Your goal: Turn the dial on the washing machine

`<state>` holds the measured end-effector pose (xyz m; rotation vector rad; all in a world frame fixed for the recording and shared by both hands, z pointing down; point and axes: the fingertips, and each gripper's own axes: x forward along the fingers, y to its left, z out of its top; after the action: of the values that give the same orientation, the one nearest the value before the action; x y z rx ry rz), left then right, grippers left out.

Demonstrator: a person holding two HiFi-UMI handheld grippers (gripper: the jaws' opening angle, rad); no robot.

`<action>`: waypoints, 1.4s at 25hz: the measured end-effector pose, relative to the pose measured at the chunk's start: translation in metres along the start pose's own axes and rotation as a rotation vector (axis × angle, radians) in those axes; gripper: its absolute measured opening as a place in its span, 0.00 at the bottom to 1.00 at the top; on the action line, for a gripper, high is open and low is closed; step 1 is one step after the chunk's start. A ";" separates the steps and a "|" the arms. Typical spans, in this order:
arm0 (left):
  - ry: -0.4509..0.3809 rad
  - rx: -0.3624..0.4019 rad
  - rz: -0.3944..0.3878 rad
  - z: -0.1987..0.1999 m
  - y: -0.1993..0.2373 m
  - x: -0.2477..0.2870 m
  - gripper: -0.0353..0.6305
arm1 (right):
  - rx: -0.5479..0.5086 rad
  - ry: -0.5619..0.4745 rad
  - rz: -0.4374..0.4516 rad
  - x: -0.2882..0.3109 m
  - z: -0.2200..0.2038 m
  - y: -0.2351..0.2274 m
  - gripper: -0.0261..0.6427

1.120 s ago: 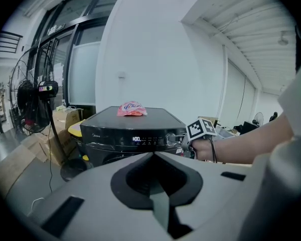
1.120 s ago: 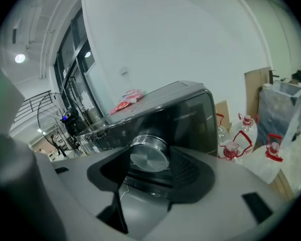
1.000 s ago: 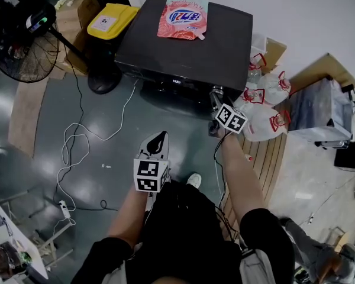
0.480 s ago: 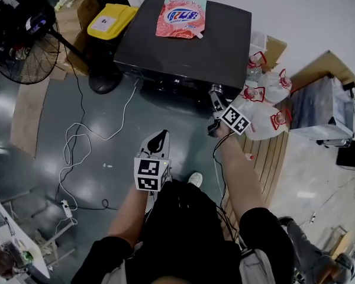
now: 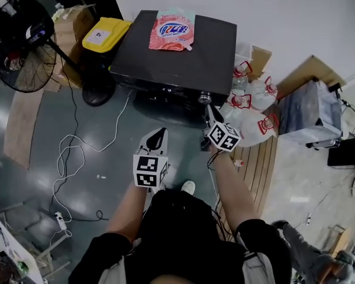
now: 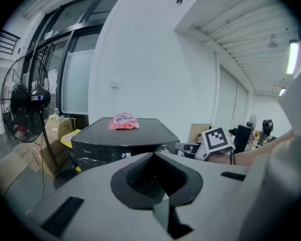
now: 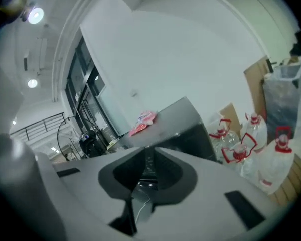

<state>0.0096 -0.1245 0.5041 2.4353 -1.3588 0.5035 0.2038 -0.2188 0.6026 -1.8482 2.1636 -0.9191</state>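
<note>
The black washing machine stands ahead, a pink detergent pouch on its lid. Its silver dial sits at the right end of the front panel. My right gripper hangs just in front of the dial, clear of it. Its jaws have just been closing, and in the right gripper view the tips meet with nothing between them. My left gripper is held lower and to the left over the floor, shut and empty. In the left gripper view it points at the machine.
Several water jugs with red handles crowd the machine's right side on a wooden pallet. A yellow box and a standing fan are at its left. A white cable loops over the grey floor.
My right gripper has drawn back from the dial toward me and its jaws have closed. The left gripper has risen slightly.
</note>
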 end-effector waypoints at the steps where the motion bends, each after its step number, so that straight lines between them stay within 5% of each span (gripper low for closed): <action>1: -0.013 0.002 -0.006 0.006 -0.002 -0.001 0.07 | -0.049 -0.022 -0.009 -0.012 0.010 0.009 0.07; 6: -0.099 0.018 -0.038 0.042 -0.013 -0.013 0.07 | -0.287 -0.153 -0.005 -0.072 0.068 0.066 0.04; 12: -0.209 0.036 -0.050 0.087 -0.023 -0.040 0.07 | -0.440 -0.295 -0.054 -0.141 0.117 0.120 0.04; 20: -0.286 0.065 -0.072 0.117 -0.036 -0.067 0.07 | -0.447 -0.376 -0.032 -0.191 0.134 0.147 0.04; 35: -0.288 0.091 -0.088 0.123 -0.043 -0.071 0.07 | -0.398 -0.372 -0.027 -0.190 0.126 0.155 0.04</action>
<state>0.0308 -0.1021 0.3588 2.7107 -1.3529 0.2014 0.1783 -0.0765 0.3678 -2.0171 2.1921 -0.1234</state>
